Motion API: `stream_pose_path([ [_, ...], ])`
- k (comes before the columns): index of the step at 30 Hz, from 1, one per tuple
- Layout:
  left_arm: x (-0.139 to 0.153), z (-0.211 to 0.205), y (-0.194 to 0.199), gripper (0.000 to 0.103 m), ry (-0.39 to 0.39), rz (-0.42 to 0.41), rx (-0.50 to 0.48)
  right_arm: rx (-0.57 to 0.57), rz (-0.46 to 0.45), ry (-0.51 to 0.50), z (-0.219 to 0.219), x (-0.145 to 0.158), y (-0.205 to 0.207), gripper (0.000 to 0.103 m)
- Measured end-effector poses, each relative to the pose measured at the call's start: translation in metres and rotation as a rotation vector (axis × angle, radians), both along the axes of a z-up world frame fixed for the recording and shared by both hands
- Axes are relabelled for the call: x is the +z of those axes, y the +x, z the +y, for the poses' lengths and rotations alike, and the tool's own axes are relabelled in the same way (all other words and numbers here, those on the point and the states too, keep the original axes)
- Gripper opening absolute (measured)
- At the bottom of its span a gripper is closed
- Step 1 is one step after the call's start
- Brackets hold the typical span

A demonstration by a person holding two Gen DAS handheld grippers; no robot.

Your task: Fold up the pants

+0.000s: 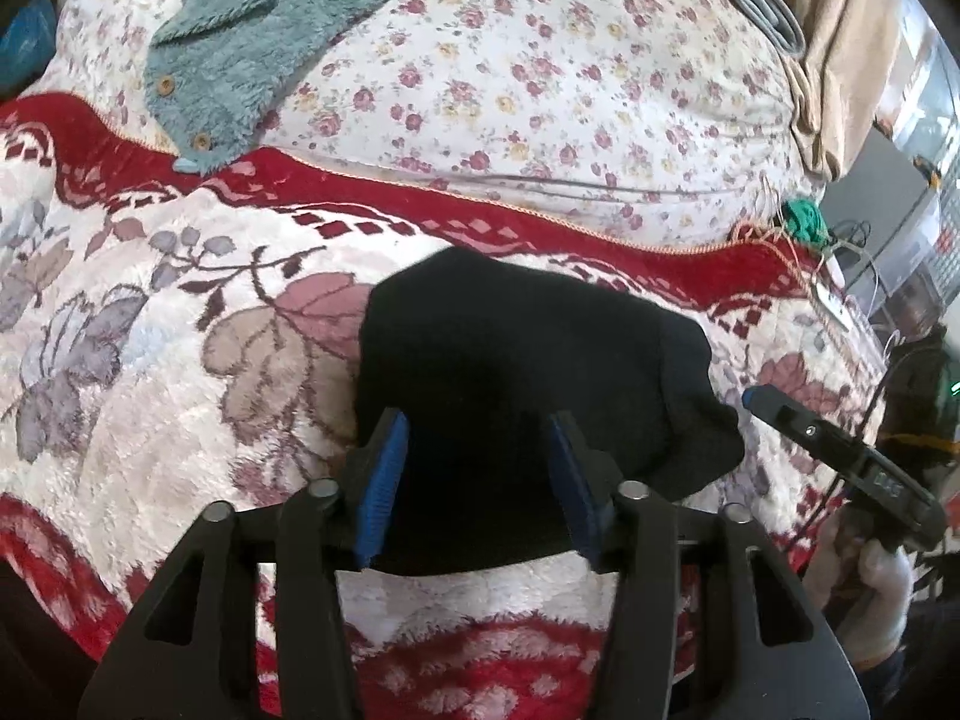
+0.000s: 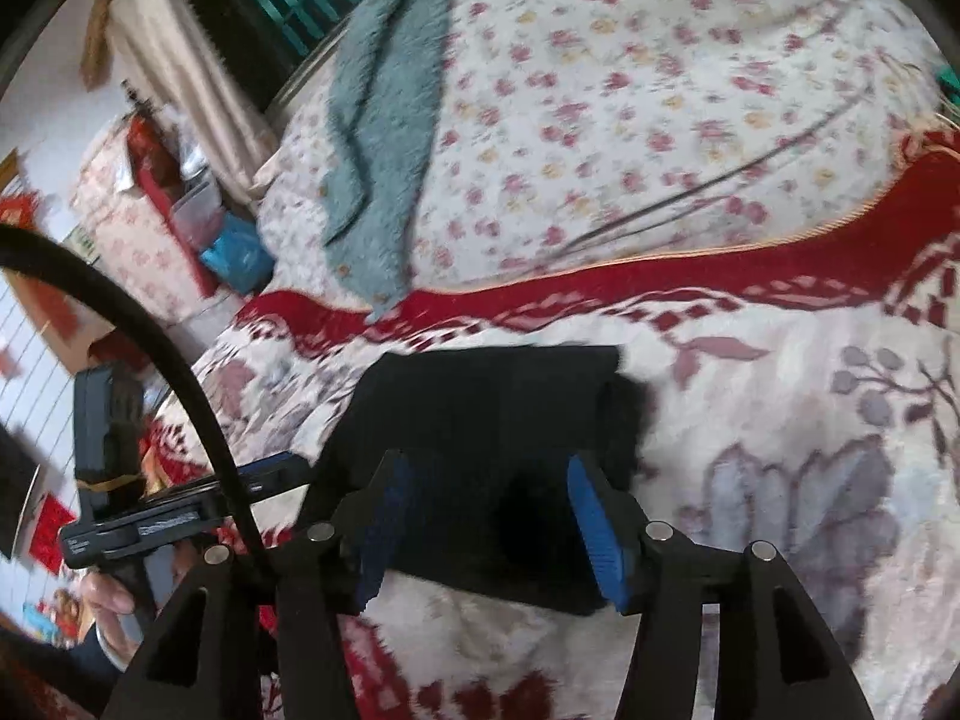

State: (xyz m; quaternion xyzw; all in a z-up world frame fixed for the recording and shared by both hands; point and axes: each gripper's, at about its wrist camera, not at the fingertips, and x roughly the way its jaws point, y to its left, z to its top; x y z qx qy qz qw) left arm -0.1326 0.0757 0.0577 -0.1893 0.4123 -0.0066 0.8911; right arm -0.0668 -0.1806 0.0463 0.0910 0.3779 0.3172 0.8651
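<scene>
The black pants (image 1: 516, 360) lie folded into a compact bundle on the fleece blanket (image 1: 150, 360). My left gripper (image 1: 477, 468) is open, its blue pads either side of the bundle's near edge, holding nothing. My right gripper (image 2: 492, 516) is also open over the same bundle (image 2: 492, 420), seen from the other side. The right gripper shows at the right of the left wrist view (image 1: 840, 450), beside the bundle. The left gripper shows at the left of the right wrist view (image 2: 180, 510).
A teal fluffy garment (image 1: 240, 42) lies on the floral quilt (image 1: 540, 90) behind the blanket. A black cable (image 2: 150, 348) arcs across the left of the right wrist view. Boxes and clutter (image 2: 150, 198) stand beside the bed.
</scene>
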Motion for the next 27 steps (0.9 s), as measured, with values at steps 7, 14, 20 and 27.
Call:
stream_pose_path([
  [7,-0.009,0.019,0.007,0.065,-0.108,0.029,0.041,-0.059,0.087,0.035,-0.017,-0.019,0.023,0.061],
  [14,-0.019,0.016,0.022,0.065,-0.105,0.040,0.024,-0.041,0.147,0.005,-0.001,-0.042,0.046,0.066],
  [20,-0.031,0.022,0.029,0.065,-0.101,0.034,0.026,-0.008,0.209,0.107,-0.004,-0.062,0.058,0.075],
  [27,-0.058,0.039,0.042,0.079,-0.223,0.082,0.026,0.077,0.166,0.117,0.003,-0.066,0.056,0.087],
])
